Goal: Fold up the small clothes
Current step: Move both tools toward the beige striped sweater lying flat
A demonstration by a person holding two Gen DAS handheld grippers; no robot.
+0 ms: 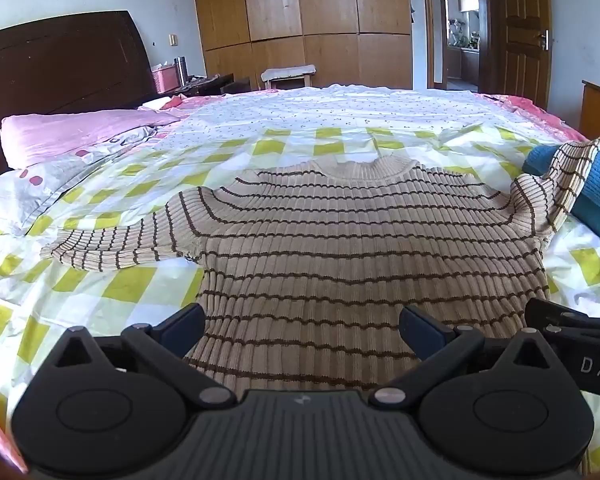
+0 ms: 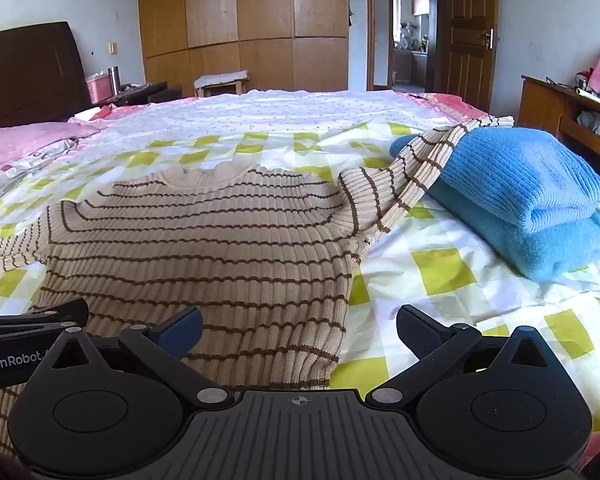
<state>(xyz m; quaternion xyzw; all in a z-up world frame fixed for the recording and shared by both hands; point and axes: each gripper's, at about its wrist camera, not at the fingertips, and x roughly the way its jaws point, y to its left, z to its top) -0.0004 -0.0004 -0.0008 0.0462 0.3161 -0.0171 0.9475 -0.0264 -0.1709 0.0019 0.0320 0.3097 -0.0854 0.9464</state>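
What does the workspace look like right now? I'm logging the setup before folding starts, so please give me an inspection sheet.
Surface: bed with checked sheet, lightly wrinkled.
Job's things: striped sweater spread flat, one sleeve draped onto folded blue sweater.
Clutter: pink pillow by the headboard.
Grippers: left tool and right tool open, holding nothing, above the hem.
Cables: nothing seen.
Surroundings: wooden wardrobe, open door.

Blue knit stack (image 2: pixel 532 196) — right-side obstacle, seemingly

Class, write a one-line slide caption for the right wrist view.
Open right gripper above a striped sweater spread on the bed, one sleeve draped over a folded blue sweater.
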